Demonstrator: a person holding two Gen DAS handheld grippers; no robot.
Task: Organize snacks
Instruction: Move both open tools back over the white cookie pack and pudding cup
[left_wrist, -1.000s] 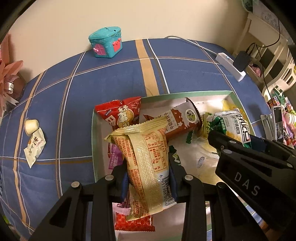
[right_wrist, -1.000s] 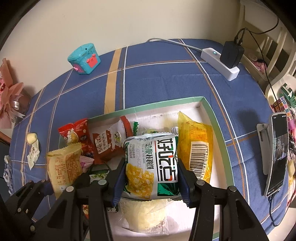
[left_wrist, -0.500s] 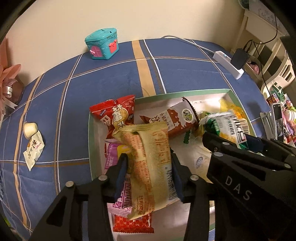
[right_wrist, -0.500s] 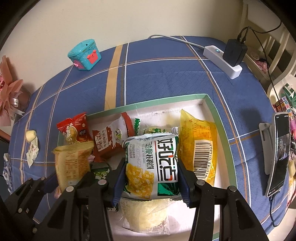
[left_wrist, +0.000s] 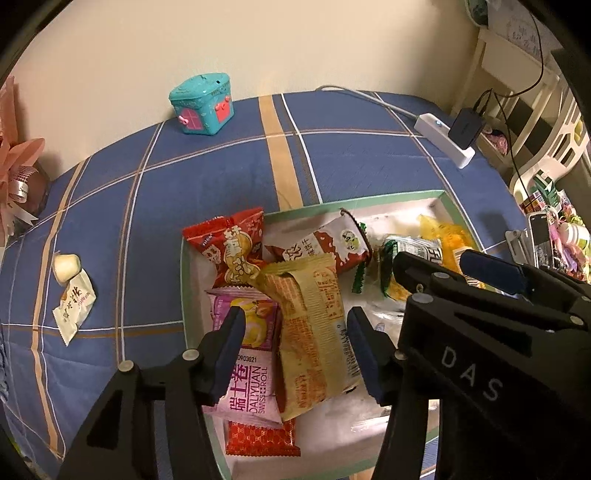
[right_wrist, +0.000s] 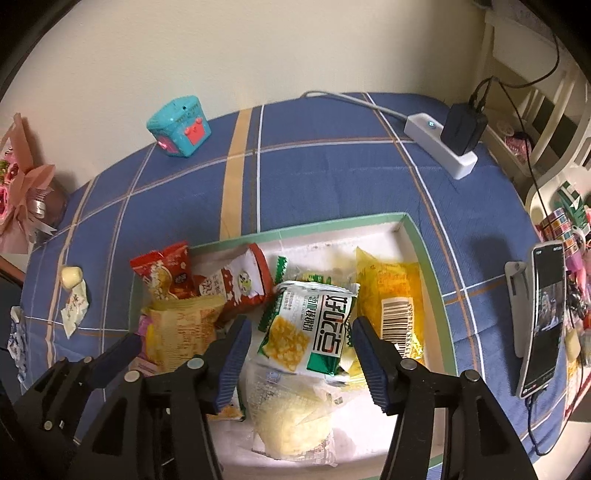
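Tan crinkled snack pack (left_wrist: 314, 325) lies tilted in green-rimmed tray (left_wrist: 354, 201).

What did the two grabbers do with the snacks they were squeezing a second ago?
Both let go. The left gripper opened, dropping the tan packet into the box. The right gripper opened, releasing the green corn snack. The other snacks stayed put.

Left tongs (left_wrist: 295, 347) gape (unclamped) around the tan packet (left_wrist: 317, 332) in the box (left_wrist: 183, 295).
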